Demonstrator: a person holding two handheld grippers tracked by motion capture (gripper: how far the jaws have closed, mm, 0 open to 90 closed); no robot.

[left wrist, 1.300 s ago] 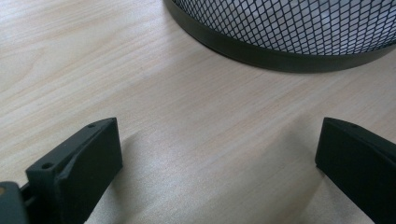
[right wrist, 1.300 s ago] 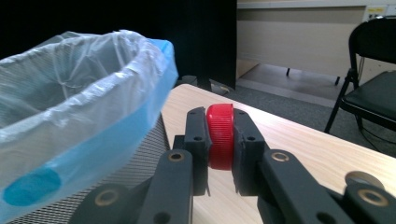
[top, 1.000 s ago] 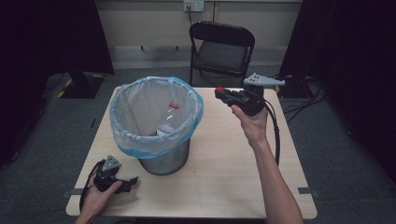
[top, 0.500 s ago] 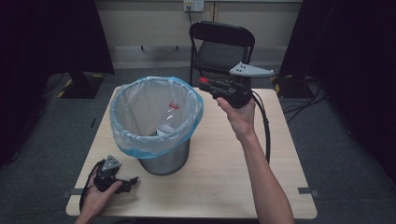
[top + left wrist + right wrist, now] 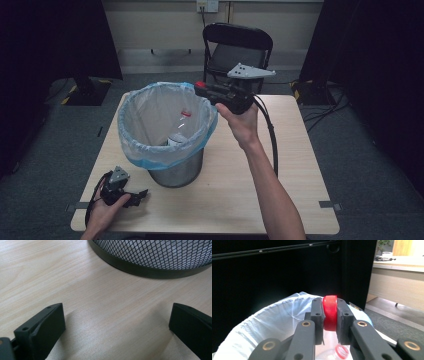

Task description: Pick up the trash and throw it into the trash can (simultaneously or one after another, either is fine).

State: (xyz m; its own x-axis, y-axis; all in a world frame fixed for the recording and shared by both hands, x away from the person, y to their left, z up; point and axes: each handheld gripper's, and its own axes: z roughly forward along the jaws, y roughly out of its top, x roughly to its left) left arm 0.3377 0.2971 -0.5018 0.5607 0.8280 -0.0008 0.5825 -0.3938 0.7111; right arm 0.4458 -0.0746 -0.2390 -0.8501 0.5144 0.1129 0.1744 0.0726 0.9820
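While left gripper [image 5: 142, 193] rests open on wood table [image 5: 300, 165], right gripper [image 5: 201, 90] clamps red cap [image 5: 330, 312].

Your right gripper [image 5: 201, 89] is a black, boxy handheld unit topped by a grey three-cornered plate [image 5: 250, 72] dotted with small holes, and a thick black cable [image 5: 272, 140] trails from its rear along your bare, sleeveless forearm. In the right gripper view its matte black link arms carry brass-coloured pivot bushings, and small screw holes mark the pads. Your left gripper [image 5: 142, 194] is the same black build, with a smaller grey plate [image 5: 118, 176] and a looping black cable [image 5: 91, 210]. Its blocky black pads [image 5: 46, 326] show round screw holes.
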